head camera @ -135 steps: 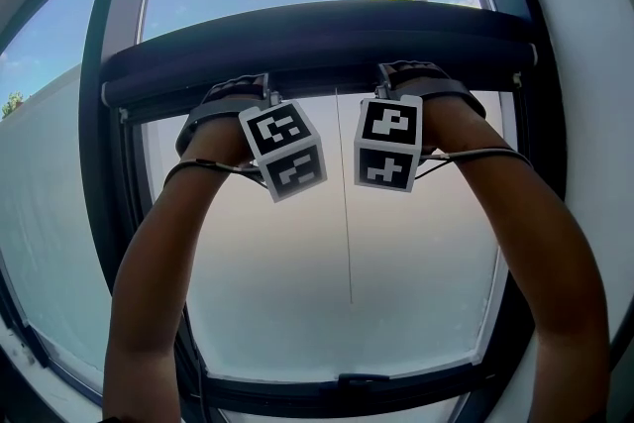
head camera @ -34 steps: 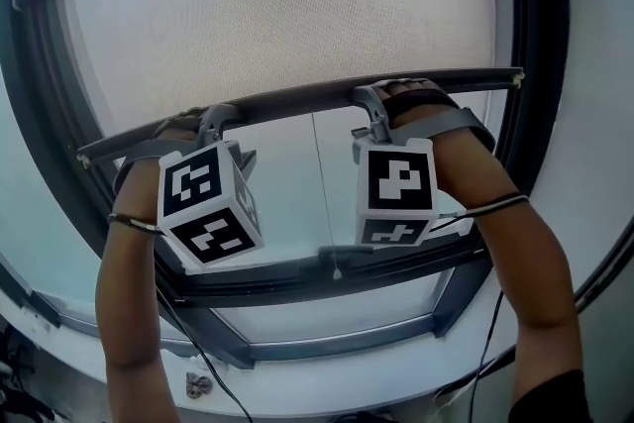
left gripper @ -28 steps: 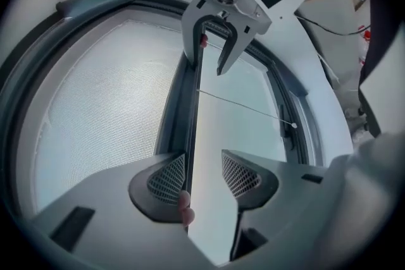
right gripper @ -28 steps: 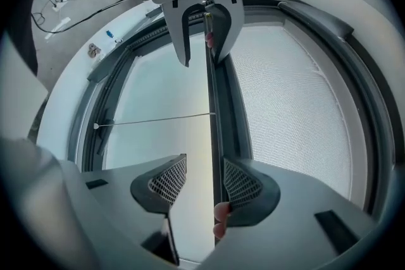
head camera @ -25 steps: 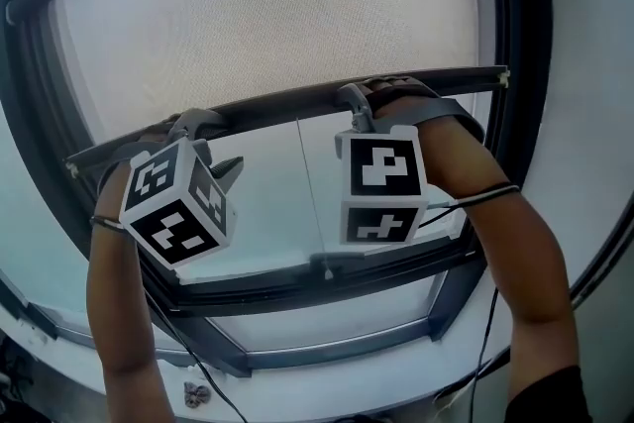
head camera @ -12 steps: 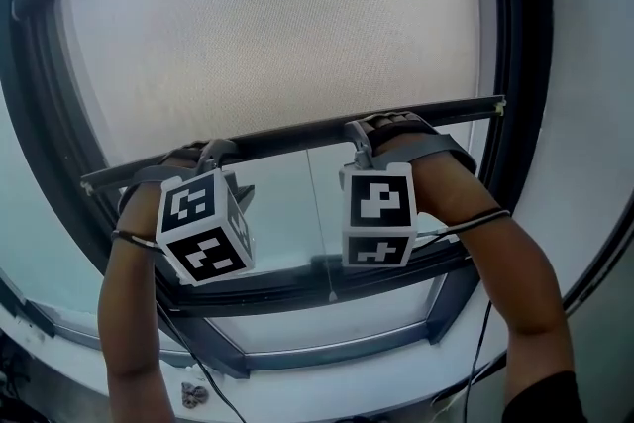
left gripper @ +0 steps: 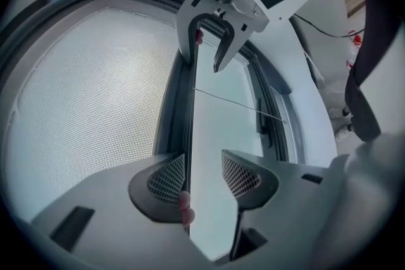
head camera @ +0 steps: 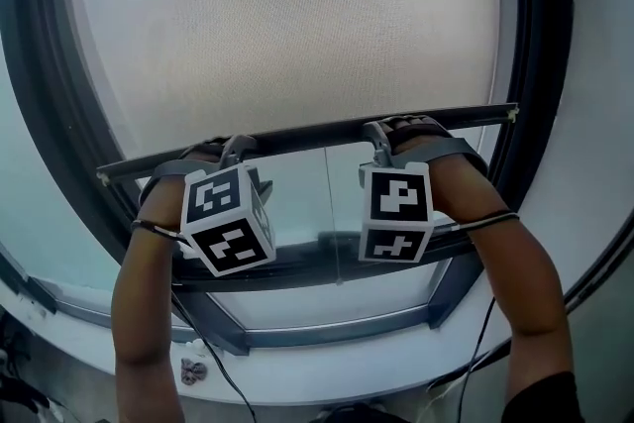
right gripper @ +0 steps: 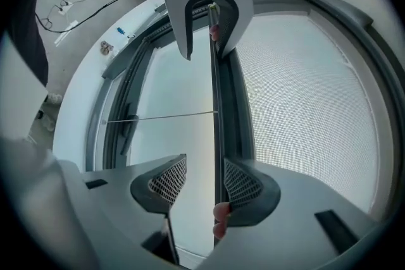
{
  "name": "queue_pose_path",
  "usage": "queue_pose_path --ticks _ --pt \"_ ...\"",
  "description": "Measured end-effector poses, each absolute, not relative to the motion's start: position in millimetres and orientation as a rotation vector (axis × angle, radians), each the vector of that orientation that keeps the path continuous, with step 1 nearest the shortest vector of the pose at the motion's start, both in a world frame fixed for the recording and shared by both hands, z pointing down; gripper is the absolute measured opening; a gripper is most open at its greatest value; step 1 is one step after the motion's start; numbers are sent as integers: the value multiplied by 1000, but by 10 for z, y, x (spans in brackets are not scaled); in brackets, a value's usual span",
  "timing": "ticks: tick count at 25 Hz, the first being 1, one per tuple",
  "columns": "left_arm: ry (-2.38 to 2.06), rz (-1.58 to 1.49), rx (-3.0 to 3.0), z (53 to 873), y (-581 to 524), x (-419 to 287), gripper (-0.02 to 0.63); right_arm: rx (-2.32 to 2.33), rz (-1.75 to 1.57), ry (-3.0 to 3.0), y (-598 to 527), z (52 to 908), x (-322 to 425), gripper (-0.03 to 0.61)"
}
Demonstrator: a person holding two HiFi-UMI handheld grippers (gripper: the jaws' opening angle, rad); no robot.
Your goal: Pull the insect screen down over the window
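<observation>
The insect screen's grey mesh [head camera: 297, 25] covers most of the window. Its dark bottom bar [head camera: 307, 136] hangs a little above the lower window frame [head camera: 327, 258]. My left gripper [head camera: 238, 154] and right gripper [head camera: 379, 136] both reach over that bar from the room side. In the left gripper view the bar [left gripper: 190, 104] runs between the open jaws of the left gripper [left gripper: 202, 174], close against the left pad. In the right gripper view the bar [right gripper: 215, 104] lies against the right pad of the open right gripper [right gripper: 205, 177]. A thin pull cord [head camera: 333, 213] hangs from the bar.
Dark window frame posts [head camera: 540, 64] stand on either side of the screen. The pale sill [head camera: 327, 367] below carries a small metal part [head camera: 191, 371], and cables [head camera: 480, 352] trail over it. A handle [head camera: 342, 241] sits on the lower frame.
The bar has come down from the roller housing at the top to just above the lower frame, and mesh now covers the glass. Both grippers came down with it.
</observation>
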State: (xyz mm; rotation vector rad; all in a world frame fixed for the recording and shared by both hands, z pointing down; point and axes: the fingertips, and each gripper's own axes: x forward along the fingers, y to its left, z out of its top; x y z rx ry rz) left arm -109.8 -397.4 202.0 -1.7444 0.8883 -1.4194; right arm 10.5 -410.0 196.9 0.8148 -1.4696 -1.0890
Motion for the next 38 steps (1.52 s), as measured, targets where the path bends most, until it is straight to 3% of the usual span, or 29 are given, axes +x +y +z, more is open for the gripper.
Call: queue_pose_path --ticks 38 --pt "831 -1550 -2029 4603 -3839 -1040 184 629 -821 -1647 -3951 4543 130 187"
